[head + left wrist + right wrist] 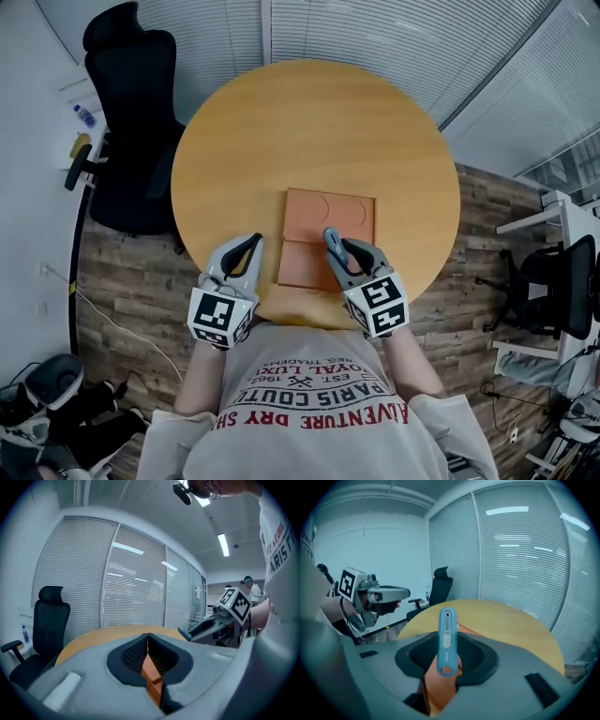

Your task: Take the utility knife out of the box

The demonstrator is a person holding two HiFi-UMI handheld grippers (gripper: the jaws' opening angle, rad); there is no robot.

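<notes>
An open orange box point(323, 211) lies flat on the round wooden table point(309, 122), near its front edge. My right gripper point(336, 246) hangs above the box's near right part, shut on a slim blue utility knife point(330, 238). In the right gripper view the knife point(446, 639) stands upright between the jaws, clear of the orange box point(440, 688) below. My left gripper point(249, 246) hovers just left of the box with its jaws shut and nothing in them. The left gripper view shows the box point(151, 672) through the slit under its jaws, and the right gripper point(206, 629) to the right.
A black office chair point(131, 112) stands at the table's far left. A second chair point(553, 291) and white furniture are to the right. Window blinds run behind the table. Cables lie on the wood floor at the left.
</notes>
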